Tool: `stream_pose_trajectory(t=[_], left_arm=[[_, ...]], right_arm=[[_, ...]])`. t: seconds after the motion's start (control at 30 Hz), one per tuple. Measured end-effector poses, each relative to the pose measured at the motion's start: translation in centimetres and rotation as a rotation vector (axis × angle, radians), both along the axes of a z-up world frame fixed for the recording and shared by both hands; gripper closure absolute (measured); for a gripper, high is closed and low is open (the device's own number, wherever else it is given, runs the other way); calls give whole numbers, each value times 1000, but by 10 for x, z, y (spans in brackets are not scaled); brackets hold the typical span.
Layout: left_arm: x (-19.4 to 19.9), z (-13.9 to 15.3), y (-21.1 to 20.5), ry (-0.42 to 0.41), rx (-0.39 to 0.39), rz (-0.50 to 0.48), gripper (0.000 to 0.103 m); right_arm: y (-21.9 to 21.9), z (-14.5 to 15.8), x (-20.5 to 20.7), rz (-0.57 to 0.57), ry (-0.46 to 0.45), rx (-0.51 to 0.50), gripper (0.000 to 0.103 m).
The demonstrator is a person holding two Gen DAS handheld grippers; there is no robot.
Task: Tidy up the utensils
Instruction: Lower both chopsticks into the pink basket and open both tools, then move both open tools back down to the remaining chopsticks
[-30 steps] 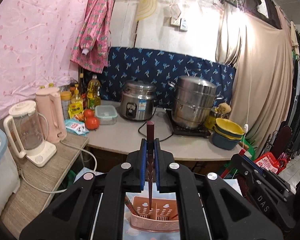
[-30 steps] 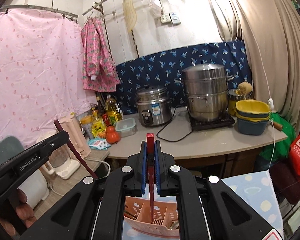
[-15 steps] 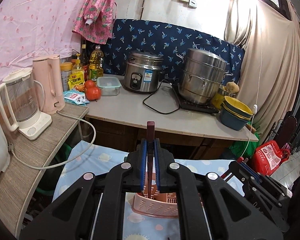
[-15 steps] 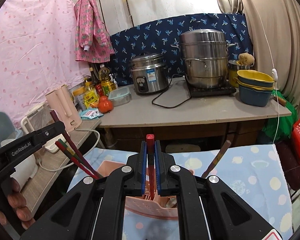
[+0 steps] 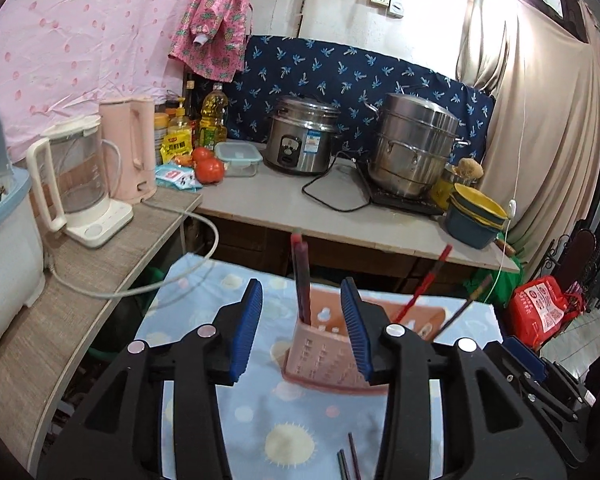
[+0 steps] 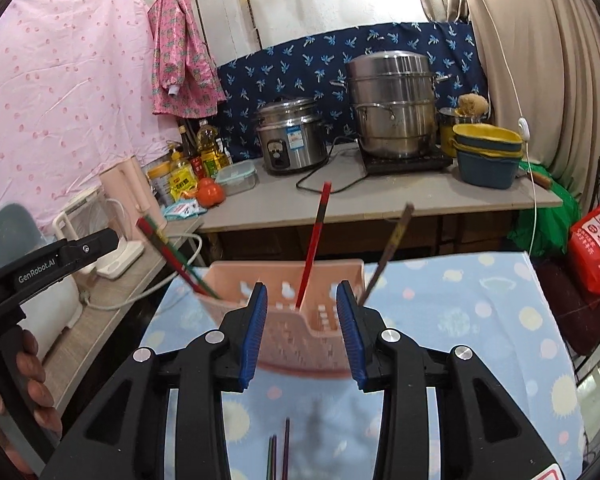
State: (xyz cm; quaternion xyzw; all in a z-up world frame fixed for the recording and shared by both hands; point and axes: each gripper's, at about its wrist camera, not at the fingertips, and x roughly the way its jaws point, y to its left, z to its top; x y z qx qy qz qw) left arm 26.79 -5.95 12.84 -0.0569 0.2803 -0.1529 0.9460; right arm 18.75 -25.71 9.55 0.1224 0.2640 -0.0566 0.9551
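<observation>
Pink utensil basket (image 6: 284,300) beyond open right gripper (image 6: 302,322).

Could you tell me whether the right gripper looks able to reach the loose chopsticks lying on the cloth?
Probably yes: the right gripper is open and empty, and the chopsticks lie uncovered on the cloth, nearer than the basket.

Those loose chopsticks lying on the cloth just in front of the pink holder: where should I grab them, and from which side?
Judging by their pose, take the loose chopsticks from above, across their width. They lie flat and side by side on the spotted cloth, pointing toward the pink holder, so jaws set crosswise should catch them together. Only their far ends show; grip there.
</observation>
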Motion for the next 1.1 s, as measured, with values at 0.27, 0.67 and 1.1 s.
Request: stream_pose_trajectory(t=[0.27, 0.67, 1.1], left_arm=[[-50, -41, 12, 91, 22, -19, 64], [-124, -132, 15, 286, 89, -62, 64], [-186, -192, 22, 404, 133, -88, 64]], right_arm=[[19, -30, -56, 14, 64, 3, 68], [44, -98, -132, 38, 220, -15, 68], [77, -160, -173, 108, 358, -13, 68]])
